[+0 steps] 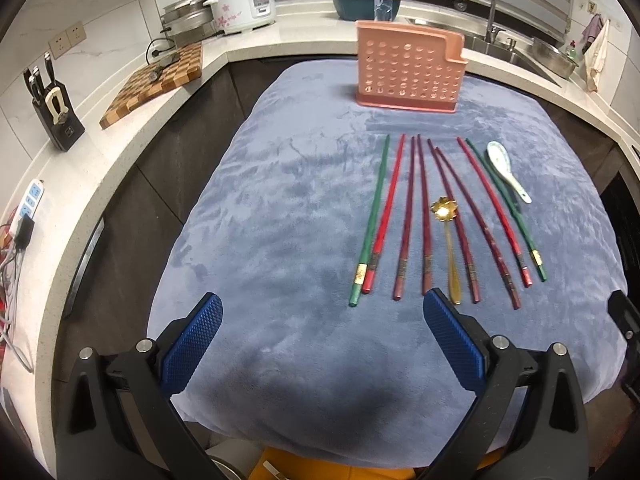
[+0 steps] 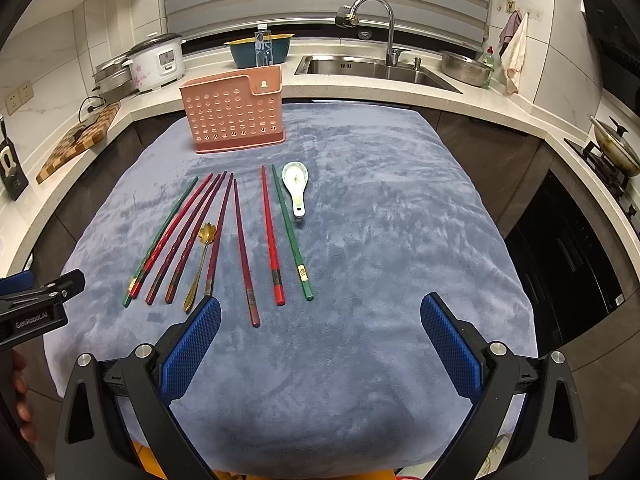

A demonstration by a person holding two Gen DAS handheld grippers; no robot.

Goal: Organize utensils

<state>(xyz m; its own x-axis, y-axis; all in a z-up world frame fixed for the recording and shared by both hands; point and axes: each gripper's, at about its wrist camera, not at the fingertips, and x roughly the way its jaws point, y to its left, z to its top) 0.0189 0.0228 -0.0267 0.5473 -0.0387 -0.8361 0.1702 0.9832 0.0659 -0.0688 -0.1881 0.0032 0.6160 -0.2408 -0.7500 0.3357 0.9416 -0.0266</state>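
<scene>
Eight chopsticks (image 2: 240, 248) lie side by side on the blue-grey cloth (image 2: 380, 240), tips toward the far edge: a green (image 1: 370, 220) and a red one (image 1: 386, 216) at the left end, four dark red in the middle, a red and a green (image 2: 292, 232) at the right end. A gold spoon (image 1: 446, 248) with a flower-shaped bowl lies among the dark red sticks, handle toward the near edge. A white ceramic spoon (image 2: 296, 186) lies just right of the right-hand green stick, bowl toward the far side.

A pink perforated utensil holder (image 2: 234, 114) stands upright on the cloth beyond the row; nothing can be seen inside it.

The left gripper (image 1: 322, 316) hovers over the near part of the cloth, jaws wide apart and holding nothing; its right pad (image 1: 452, 336) sits just short of the stick ends. The right gripper (image 2: 320, 318) is likewise spread and empty, its left pad (image 2: 192, 344) near the gold spoon's handle.

Around the cloth runs a counter (image 2: 360, 92) with a sink (image 2: 372, 68), rice cooker (image 1: 244, 2), chequered cutting board (image 1: 156, 80) and knife block (image 1: 56, 112).
</scene>
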